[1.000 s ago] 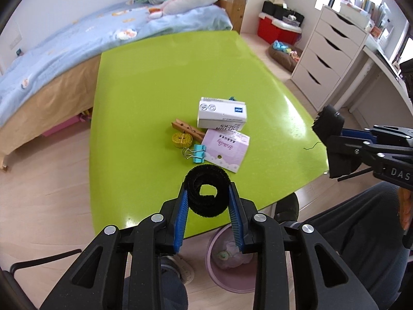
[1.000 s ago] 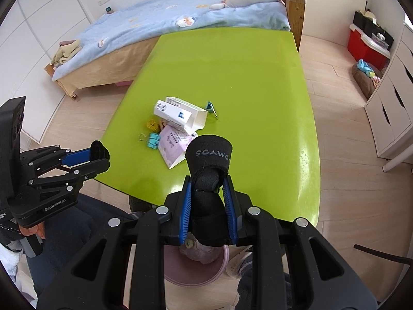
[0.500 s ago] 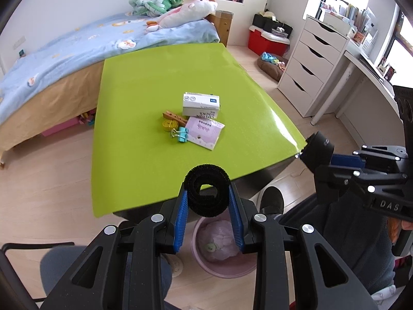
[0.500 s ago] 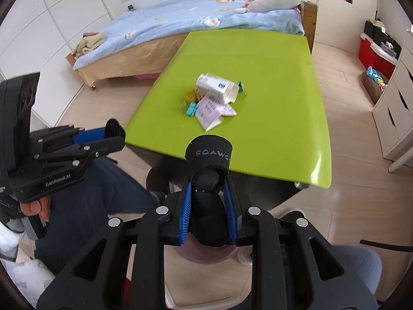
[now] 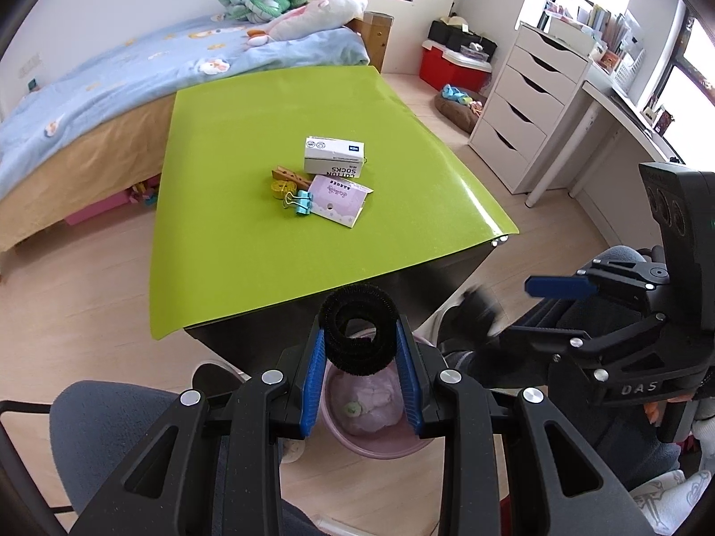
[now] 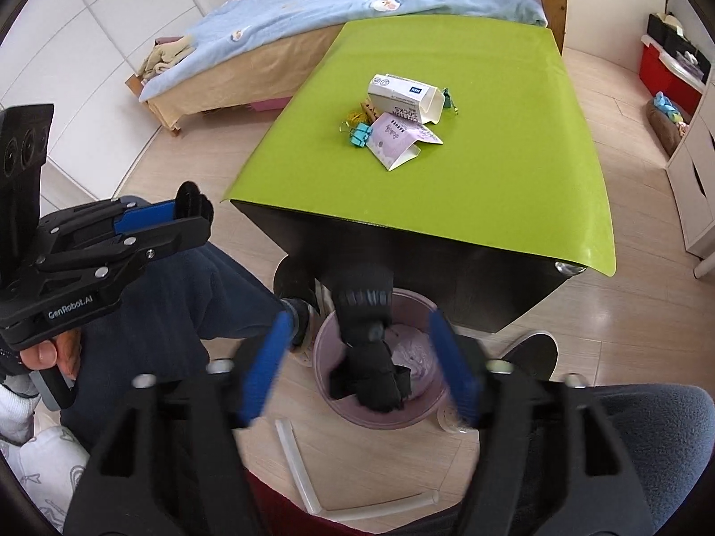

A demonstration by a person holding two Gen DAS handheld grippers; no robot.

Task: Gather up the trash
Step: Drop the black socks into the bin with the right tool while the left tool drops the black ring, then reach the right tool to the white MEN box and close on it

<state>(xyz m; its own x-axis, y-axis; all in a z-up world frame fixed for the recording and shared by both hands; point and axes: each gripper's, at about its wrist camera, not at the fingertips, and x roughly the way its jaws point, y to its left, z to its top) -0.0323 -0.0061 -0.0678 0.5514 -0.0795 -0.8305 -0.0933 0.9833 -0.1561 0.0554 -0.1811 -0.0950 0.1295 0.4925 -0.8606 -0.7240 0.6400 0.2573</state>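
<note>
Black sock [image 6: 364,348] drops into pink bin [image 6: 429,415], right gripper [image 6: 362,370] spread wide; left gripper [image 5: 361,373] clamps velcro roll [image 5: 359,335] at bin's 12 o'clock.

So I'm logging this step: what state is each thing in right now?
Left tongs: shut on the black roll.
Right tongs: open.
Black sock: released, dropping into the bin.
Socks box: on the table, end flap open.
Pink card: lying on the table.
</note>
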